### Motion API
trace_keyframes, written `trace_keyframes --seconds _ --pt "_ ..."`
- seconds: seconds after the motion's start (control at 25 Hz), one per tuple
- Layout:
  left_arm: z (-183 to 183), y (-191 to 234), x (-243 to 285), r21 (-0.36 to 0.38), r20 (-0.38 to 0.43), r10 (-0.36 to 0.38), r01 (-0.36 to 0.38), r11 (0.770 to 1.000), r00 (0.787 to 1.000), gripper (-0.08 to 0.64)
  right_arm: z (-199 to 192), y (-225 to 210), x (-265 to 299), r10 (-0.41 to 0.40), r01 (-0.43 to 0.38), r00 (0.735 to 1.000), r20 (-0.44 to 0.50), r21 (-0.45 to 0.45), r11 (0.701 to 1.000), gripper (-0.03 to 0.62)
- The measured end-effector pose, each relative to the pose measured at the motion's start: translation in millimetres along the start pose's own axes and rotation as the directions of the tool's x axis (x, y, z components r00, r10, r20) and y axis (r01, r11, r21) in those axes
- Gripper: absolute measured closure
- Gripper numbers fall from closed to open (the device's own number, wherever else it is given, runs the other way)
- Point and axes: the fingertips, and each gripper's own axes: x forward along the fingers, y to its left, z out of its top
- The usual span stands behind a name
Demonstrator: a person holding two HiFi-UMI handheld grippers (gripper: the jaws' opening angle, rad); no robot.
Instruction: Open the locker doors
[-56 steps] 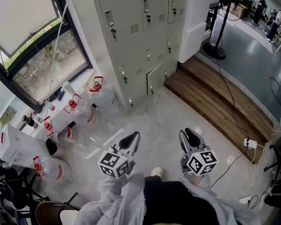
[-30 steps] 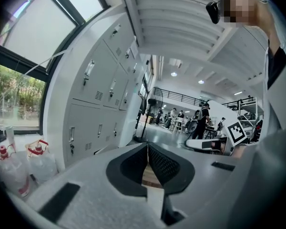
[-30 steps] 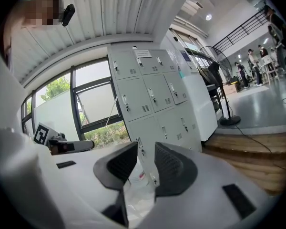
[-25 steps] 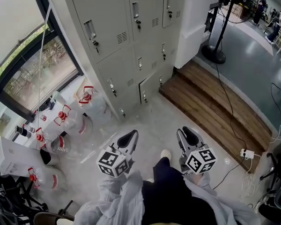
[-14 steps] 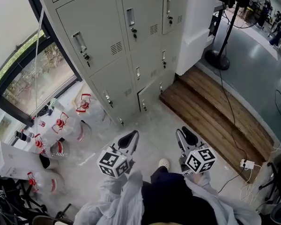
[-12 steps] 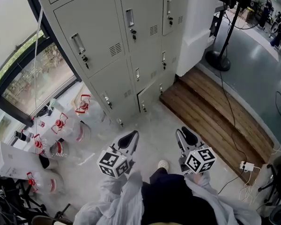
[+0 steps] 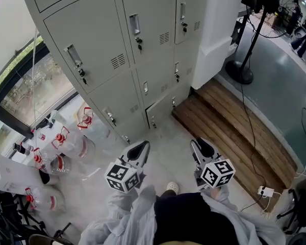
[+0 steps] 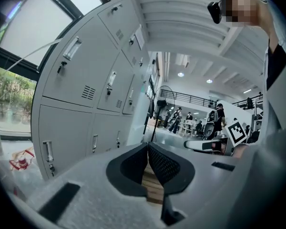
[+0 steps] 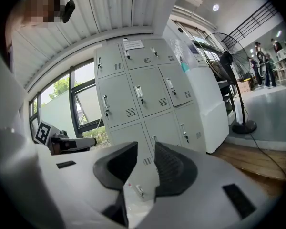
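At the left edge, window (image 7: pixel 23 91): dark frame, greenery outside.
Bottles (image 7: pixel 66 142): clear ones with red caps, clustered on the floor under the window, just left of the lockers.
Lockers (image 7: pixel 117 50): grey steel, three columns, dead ahead and above both grippers. Keys hang in the locks and the doors look shut (the bottom middle one shows a dark line along its edge, hard to call).
Left gripper (image 7: pixel 139 148): low in front of the person, well short of the lockers. Its fingertips are pinched together with nothing between them.
Right gripper (image 7: pixel 201 146): level with its partner and aimed at the lower doors. Fingers stand apart, a clear gap, nothing in it, no contact with any door.
White cabinet (image 7: pixel 219 29): tall, butted against the lockers' right side.
Wooden platform (image 7: pixel 229 121): brown planks running along the floor at the right.
Fan stand (image 7: pixel 239 71): round black base on the grey floor beyond.
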Motion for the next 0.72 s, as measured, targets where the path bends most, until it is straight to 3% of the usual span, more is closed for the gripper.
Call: trace_keyframes --seconds 0.28,0.72 --pt "-4.0 -5.6 22.2 -0.002 0.000 0.024 -0.024 1.000 1.000 0.551 3.5 -24.0 9.7 0.028 -0.028 1.000 -0.009 0.002 1.000 0.497" --pt "-26.6 -4.2 6.2 -0.019 -0.067 0.092 -0.094 0.995 0.993 0.551 -21.9 -12.8 8.2 0.075 -0.073 0.996 -0.039 0.066 0.995 0.497"
